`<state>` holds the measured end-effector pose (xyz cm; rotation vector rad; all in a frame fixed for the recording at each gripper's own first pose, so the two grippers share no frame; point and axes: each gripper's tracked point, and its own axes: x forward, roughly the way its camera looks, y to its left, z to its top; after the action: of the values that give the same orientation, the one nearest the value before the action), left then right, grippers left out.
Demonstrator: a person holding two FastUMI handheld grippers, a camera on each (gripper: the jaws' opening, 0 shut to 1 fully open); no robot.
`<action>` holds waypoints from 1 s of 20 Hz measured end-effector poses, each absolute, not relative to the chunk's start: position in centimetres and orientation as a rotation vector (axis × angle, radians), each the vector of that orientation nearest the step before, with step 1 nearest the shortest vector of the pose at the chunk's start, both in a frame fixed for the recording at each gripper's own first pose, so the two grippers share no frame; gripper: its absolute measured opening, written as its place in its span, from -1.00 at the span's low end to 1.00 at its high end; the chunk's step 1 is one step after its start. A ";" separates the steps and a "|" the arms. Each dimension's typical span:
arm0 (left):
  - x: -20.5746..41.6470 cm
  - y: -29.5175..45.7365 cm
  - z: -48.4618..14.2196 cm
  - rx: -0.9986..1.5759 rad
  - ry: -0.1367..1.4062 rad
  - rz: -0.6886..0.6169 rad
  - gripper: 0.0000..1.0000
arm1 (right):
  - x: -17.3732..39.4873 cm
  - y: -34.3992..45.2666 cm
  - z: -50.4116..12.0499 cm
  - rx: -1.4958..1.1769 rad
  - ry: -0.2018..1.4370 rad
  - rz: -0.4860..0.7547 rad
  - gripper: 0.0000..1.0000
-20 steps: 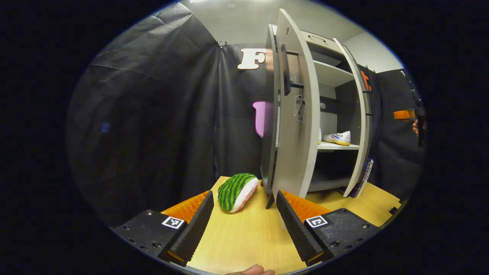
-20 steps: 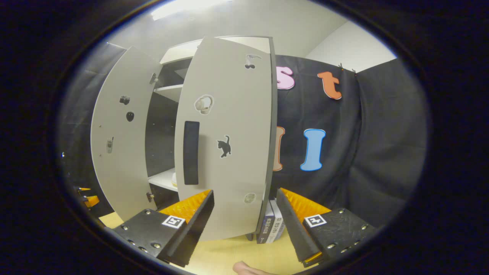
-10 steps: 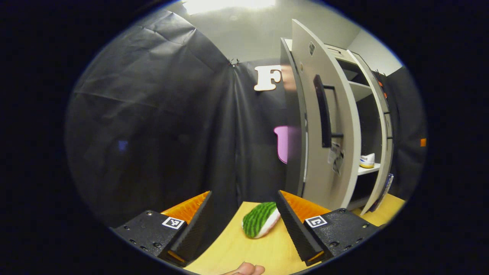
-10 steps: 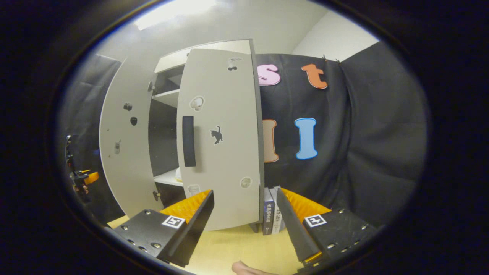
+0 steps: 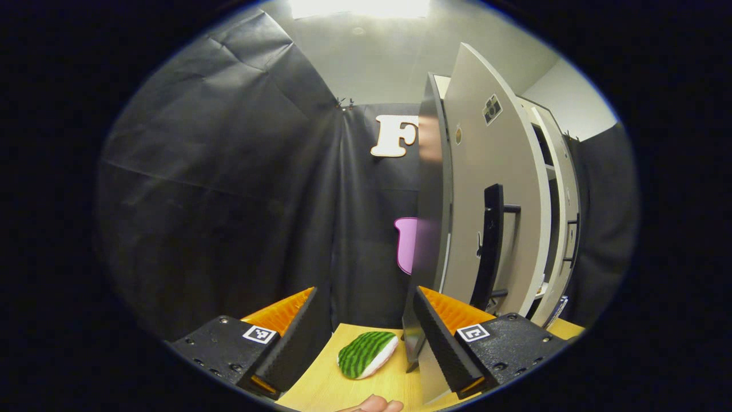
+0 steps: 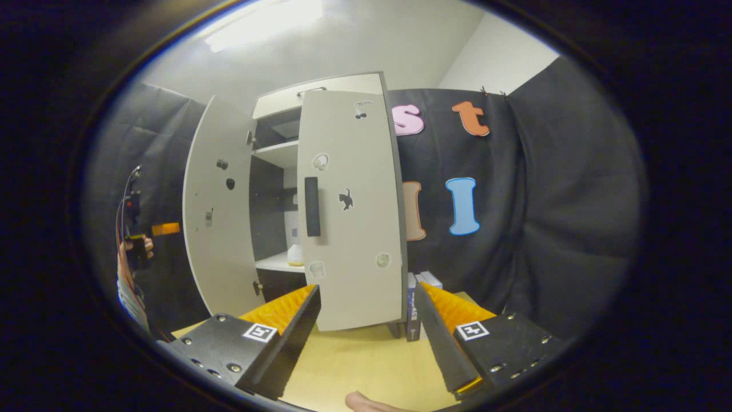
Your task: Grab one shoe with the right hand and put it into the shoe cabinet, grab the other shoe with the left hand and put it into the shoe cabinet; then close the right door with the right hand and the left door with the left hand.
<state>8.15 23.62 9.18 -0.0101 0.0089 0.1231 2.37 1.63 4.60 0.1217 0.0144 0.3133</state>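
Right gripper view shows the cabinet (image 6: 320,103) with both doors partly open: the right door (image 6: 357,229) hangs ahead of the right gripper (image 6: 366,337), whose fingers are spread and empty, and the left door (image 6: 220,217) swings out further off. A shoe (image 6: 295,256) sits on the middle shelf (image 6: 277,263), so placing looks done and closing is what remains. Compared with a second ago, this gripper has backed away from the right door, which now looks smaller and untouched.

Left gripper view has changed more: the camera has swung round to the left door's (image 5: 492,217) outer face, so the shelf and shoe seen earlier are now hidden. The left gripper (image 5: 366,337) is open, holding nothing, over the counter (image 5: 320,395) near a watermelon toy (image 5: 366,353).
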 end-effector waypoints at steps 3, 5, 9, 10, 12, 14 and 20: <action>8.9 21.7 11.2 0.021 -0.011 0.093 0.99 | 0.6 2.8 2.6 0.166 0.024 0.322 0.96; 9.5 20.1 10.1 0.038 0.051 0.064 0.97 | 0.0 2.6 1.3 0.153 0.027 0.305 0.94; 9.4 18.9 9.3 0.124 0.107 0.041 0.72 | -1.7 1.9 0.4 0.179 0.004 0.272 0.96; 9.3 18.5 9.2 0.126 0.126 0.043 0.70 | -1.7 1.5 0.2 0.195 0.007 0.262 0.96; 9.4 18.3 9.3 0.085 0.126 0.036 0.70 | -1.8 1.2 -0.5 0.216 0.021 0.253 0.96; 9.2 18.1 9.1 0.063 0.127 0.028 0.70 | -2.1 0.4 -1.3 0.178 0.039 0.222 0.96; 9.0 15.0 9.1 0.025 0.134 -0.050 0.70 | -4.3 -0.4 -0.7 0.018 -0.005 0.168 0.95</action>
<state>9.04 14.97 9.07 0.0245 0.1344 -0.0498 -4.26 -0.44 -0.67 0.0184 -0.0046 0.1681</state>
